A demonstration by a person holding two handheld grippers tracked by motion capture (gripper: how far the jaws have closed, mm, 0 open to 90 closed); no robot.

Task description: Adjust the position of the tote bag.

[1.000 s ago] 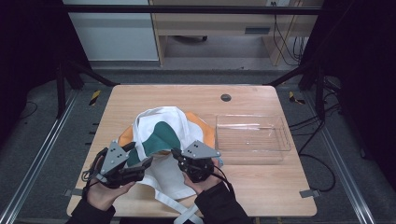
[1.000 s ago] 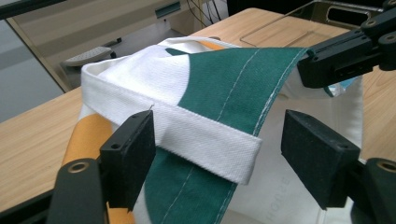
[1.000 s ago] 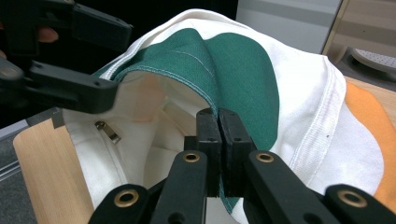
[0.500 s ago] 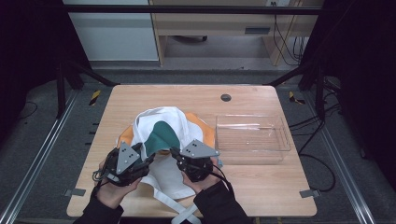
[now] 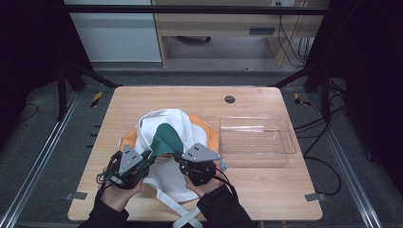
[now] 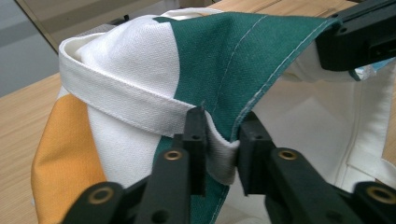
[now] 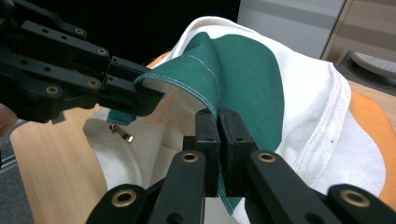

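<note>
A white cloth bag (image 5: 164, 122) with green (image 5: 166, 138) and orange patches lies on the wooden table (image 5: 142, 99). My left gripper (image 5: 151, 155) holds the bag's mouth at its left side. Its jaws have just been closing, and in the left gripper view (image 6: 222, 140) the folded white strap (image 6: 140, 109) and green hem are pinched between them. Beside it, my right gripper (image 5: 177, 156) is shut on the green rim (image 7: 205, 79), with the pads pressed together on the cloth (image 7: 218, 123). The two grippers hold the rim apart a little, so the white lining (image 7: 140, 154) shows.
A clear plastic tray (image 5: 254, 119) stands to the right of the bag. A small dark round hole (image 5: 230, 99) sits in the tabletop behind it. The bag's white straps (image 5: 183, 213) trail over the table's front edge. Beyond the table are dark frame posts and a cabinet.
My left gripper has moved right to the bag's rim and its jaws have closed on the strap and hem. The right gripper has kept still, holding the green rim.
</note>
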